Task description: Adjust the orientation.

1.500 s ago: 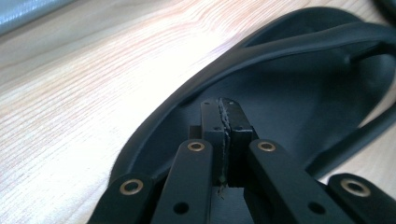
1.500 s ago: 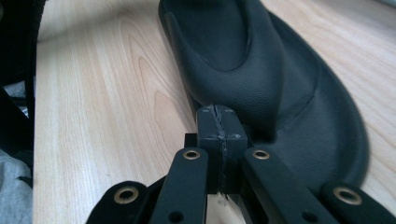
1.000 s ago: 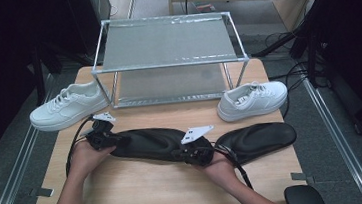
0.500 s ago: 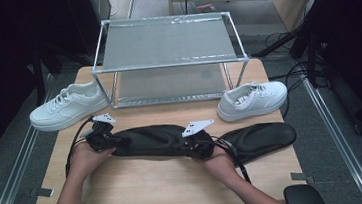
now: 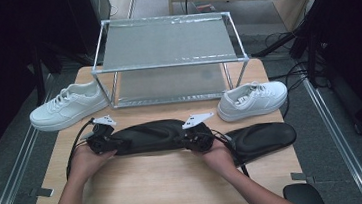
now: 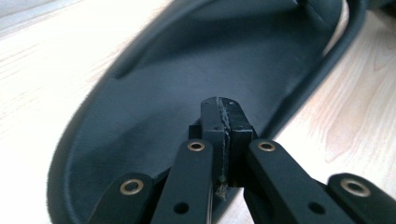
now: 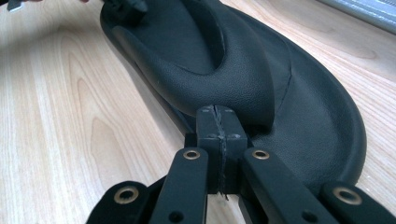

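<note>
A white sneaker [image 5: 67, 106] sits at the table's left edge. The left gripper [image 5: 103, 141] pinches one end of the black slipper [image 5: 149, 136] lying across the table [image 5: 167, 183]; the right gripper [image 5: 196, 138] seems clamped on its other end. Further right lie a second slipper [image 5: 263, 138] and sneaker [image 5: 252, 99].

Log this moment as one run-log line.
left gripper: shut, at slipper heel | right gripper: shut, at its toe end | slipper: on table | second slipper: right, untouched
</note>
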Demonstrator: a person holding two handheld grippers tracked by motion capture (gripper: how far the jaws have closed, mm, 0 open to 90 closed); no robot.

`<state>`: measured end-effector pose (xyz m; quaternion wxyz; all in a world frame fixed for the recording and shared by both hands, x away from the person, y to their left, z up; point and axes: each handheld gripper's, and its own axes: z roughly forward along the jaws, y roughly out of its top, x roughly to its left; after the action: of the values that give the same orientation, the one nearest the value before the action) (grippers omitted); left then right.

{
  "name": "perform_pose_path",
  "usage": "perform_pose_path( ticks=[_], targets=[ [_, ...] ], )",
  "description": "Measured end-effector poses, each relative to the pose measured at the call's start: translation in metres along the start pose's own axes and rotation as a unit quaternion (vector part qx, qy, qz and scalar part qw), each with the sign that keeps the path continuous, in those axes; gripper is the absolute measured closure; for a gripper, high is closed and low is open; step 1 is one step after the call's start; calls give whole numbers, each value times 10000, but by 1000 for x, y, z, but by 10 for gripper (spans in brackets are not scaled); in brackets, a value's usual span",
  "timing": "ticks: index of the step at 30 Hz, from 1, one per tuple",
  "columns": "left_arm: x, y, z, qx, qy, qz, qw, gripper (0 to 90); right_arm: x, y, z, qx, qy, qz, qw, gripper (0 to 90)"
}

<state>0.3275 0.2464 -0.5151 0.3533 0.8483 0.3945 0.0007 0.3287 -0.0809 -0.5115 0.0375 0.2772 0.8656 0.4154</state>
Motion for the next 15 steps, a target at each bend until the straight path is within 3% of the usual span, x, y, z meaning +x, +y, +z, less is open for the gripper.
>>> perform_pose_path(
  ticks=[3,5,10,15],
  targets=[
    [-5,-1,-1,41,-73,39,10000,900,-2,0,1,-22,36,54,10000,900],
    [-7,-1,1,40,-183,39,9998,900,-3,0,0,-25,-60,26,10000,900],
    [-15,0,5,98,-338,115,9993,900,-12,-1,-1,-91,-19,266,9996,900],
    [-30,3,11,206,-459,308,9983,900,-16,-1,-4,-89,-165,336,9993,900]
  ],
)
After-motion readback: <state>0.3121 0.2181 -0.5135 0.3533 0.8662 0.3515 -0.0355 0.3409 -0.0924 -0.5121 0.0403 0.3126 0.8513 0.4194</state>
